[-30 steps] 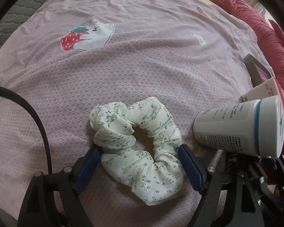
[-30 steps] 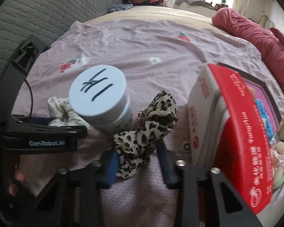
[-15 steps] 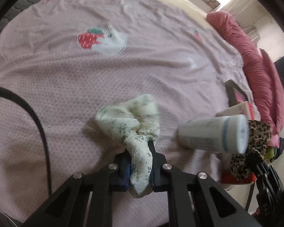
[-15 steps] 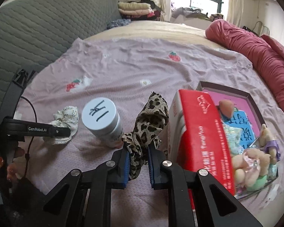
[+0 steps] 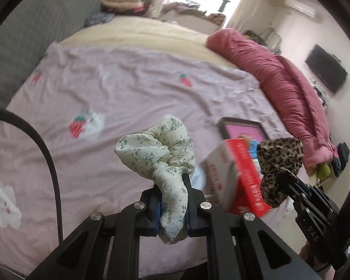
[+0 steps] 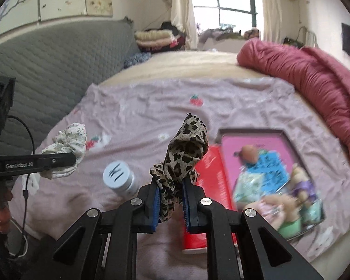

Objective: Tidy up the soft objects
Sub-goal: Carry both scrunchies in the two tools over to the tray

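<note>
My left gripper is shut on a white floral scrunchie and holds it up above the pink bedsheet. My right gripper is shut on a leopard-print scrunchie, also lifted off the bed. In the left wrist view the leopard scrunchie hangs at the right on the other gripper. In the right wrist view the floral scrunchie shows at the left on the left gripper.
A white jar with a marked lid lies on the bedsheet. A red tissue box lies beside a pink framed box of small toys. A red duvet lies along the right. A grey headboard stands at the left.
Both grippers closed on their scrunchies and lifted them well above the bed. Both views now tilt up and show the room.
</note>
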`<state>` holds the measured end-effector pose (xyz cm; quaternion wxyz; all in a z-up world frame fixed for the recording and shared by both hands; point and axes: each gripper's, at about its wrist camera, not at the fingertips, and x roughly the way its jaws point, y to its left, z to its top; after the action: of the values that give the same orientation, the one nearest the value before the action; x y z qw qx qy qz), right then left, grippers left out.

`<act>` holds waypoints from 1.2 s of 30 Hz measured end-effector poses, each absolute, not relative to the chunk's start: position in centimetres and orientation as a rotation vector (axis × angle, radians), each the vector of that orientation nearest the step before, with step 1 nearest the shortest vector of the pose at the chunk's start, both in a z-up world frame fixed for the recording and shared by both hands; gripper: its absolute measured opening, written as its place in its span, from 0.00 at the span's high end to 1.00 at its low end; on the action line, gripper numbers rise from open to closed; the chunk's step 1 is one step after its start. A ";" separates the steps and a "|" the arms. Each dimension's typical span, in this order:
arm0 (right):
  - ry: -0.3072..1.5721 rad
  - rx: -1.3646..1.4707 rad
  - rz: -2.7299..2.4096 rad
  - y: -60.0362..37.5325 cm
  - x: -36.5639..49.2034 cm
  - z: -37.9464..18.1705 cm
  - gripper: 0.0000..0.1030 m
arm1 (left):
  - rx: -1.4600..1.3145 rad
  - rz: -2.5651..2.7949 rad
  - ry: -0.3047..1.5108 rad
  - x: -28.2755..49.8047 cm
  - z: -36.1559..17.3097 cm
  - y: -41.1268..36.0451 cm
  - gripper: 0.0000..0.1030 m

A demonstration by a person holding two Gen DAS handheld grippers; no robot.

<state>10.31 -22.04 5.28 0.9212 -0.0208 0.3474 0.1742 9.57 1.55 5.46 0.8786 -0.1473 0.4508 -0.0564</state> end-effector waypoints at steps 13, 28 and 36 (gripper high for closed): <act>0.625 0.049 0.260 -33.2 10.2 11.1 0.85 | -0.140 -0.320 0.909 10.9 10.3 -11.5 0.86; 0.632 0.151 0.218 -41.1 10.6 11.0 0.85 | 0.040 -0.493 1.003 14.2 7.7 -25.6 0.86; 0.679 0.191 0.209 -43.0 11.7 9.1 0.84 | 0.064 -0.505 1.100 16.9 3.4 -28.6 0.86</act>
<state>11.70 -42.96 9.10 0.9330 0.0933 0.3321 0.1022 16.95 -28.58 3.40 0.8218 0.0299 0.5170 -0.2375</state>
